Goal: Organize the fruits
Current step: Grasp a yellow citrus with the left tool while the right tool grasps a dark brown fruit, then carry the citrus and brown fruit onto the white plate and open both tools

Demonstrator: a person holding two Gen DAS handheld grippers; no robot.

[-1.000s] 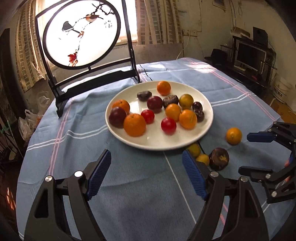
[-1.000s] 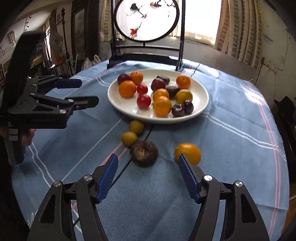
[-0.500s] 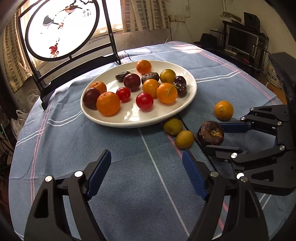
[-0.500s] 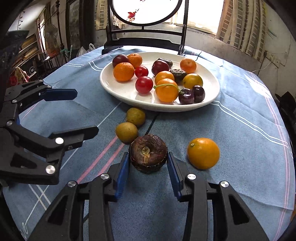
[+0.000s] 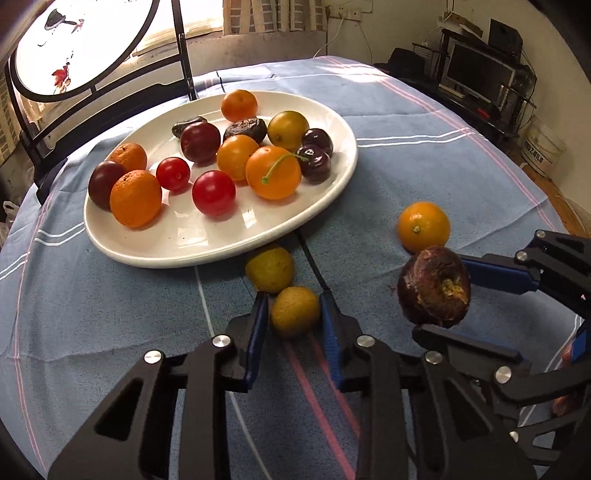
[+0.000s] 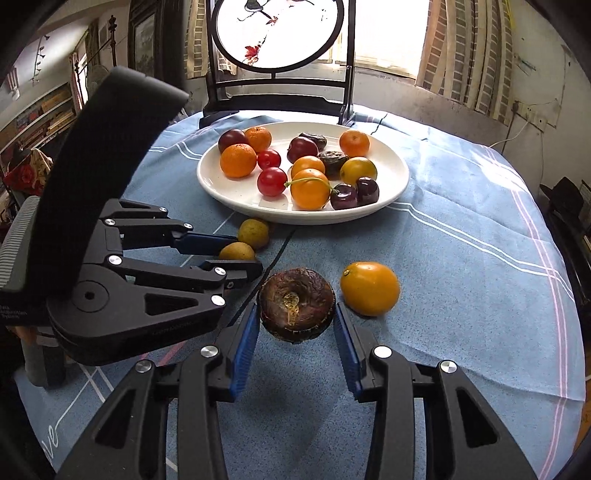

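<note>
A white plate (image 5: 325, 192) (image 6: 391, 188) holds several oranges, red tomatoes and dark plums on the blue tablecloth. My left gripper (image 5: 293, 314) (image 6: 236, 258) is shut on a small yellow-green fruit (image 5: 294, 311) (image 6: 236, 252) on the cloth. A second yellow-green fruit (image 5: 270, 268) (image 6: 253, 233) lies just beyond it, by the plate's rim. My right gripper (image 6: 295, 317) (image 5: 443, 291) is shut on a wrinkled dark brown fruit (image 6: 295, 304) (image 5: 434, 291) and holds it above the cloth. A loose orange (image 5: 423, 226) (image 6: 369, 288) lies to its right.
A round painted screen on a black stand (image 6: 277, 33) (image 5: 74, 48) rises behind the plate. A desk with a monitor (image 5: 476, 74) is at the far right beyond the table edge. Shelves stand at the far left (image 6: 40, 122).
My left gripper moved forward and shut on the near yellow-green fruit. My right gripper shut on the brown fruit and lifted it off the cloth.
</note>
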